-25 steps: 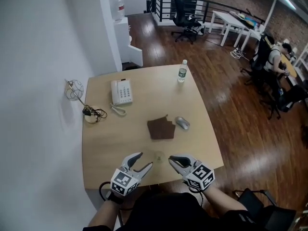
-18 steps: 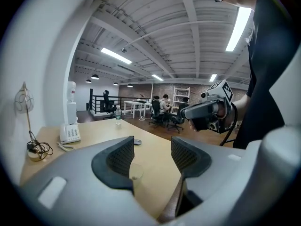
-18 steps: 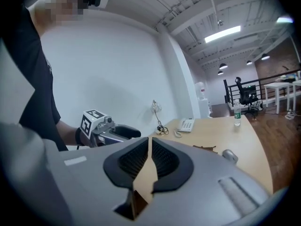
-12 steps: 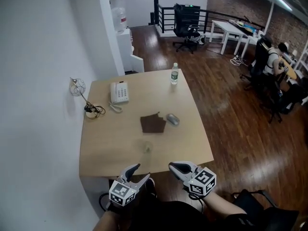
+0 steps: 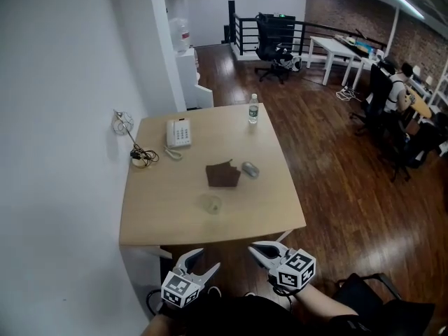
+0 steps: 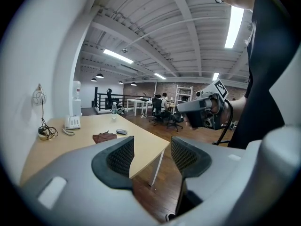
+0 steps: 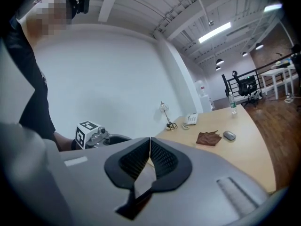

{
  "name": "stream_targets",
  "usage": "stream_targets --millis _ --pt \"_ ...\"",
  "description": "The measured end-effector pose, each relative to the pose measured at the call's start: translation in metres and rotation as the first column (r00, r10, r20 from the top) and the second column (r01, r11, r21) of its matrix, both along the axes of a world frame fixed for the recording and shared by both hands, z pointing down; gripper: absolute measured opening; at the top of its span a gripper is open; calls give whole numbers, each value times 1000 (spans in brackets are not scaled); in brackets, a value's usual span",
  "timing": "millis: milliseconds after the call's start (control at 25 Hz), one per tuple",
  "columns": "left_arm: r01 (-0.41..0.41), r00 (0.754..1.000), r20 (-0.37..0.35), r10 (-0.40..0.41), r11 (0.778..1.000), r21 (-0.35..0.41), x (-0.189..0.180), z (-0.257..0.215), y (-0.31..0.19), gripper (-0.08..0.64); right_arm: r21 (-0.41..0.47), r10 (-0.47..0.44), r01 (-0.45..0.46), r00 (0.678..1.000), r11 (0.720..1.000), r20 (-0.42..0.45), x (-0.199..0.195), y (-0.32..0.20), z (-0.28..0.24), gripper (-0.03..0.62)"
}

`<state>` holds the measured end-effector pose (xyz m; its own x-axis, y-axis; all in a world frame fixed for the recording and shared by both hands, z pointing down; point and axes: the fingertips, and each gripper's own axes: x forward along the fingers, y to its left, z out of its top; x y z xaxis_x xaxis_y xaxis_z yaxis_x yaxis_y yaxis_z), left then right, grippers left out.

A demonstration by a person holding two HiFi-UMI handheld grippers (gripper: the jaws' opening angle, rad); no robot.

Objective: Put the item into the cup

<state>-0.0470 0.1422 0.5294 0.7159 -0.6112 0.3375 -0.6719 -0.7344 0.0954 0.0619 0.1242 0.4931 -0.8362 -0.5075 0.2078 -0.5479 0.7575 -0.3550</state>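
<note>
In the head view, the see-through cup (image 5: 212, 204) stands on the surface (image 5: 154, 215), near the front edge. A brown cloth (image 5: 223, 174) and a mouse (image 5: 250, 169) lie a little past it. The left tongs (image 5: 205, 261) and right tongs (image 5: 257, 249) hang off the surface, well apart from the cup.

In the left gripper view, the left tongs are wide, with nothing inside.

In the right gripper view, the right tongs are pressed together and hold nothing.

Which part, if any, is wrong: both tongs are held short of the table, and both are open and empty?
The right tongs are not open: the right gripper view shows their jaws shut together, nothing between them. The left tongs are open and empty, and both are held short of the table.
</note>
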Motion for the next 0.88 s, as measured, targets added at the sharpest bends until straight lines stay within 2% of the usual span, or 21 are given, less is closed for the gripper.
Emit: stream_targets --millis 120,280,520,880 --pt "-17 1000 -12 17 1000 -3 -5 -6 12 242 1 10 -10 1000 1000 2 -10 11 -6 11" --pt "-58 998 -2 58 998 2 -19 -12 24 242 -11 49 -48 998 999 47 -28 21 -16 9" --pt "-56 998 -13 56 998 6 -50 -10 34 242 -18 88 -87 995 996 42 -51 36 -12 9" --pt "-76 997 -28 76 997 9 -58 -9 36 242 -21 113 -112 993 993 30 -55 45 -13 9"
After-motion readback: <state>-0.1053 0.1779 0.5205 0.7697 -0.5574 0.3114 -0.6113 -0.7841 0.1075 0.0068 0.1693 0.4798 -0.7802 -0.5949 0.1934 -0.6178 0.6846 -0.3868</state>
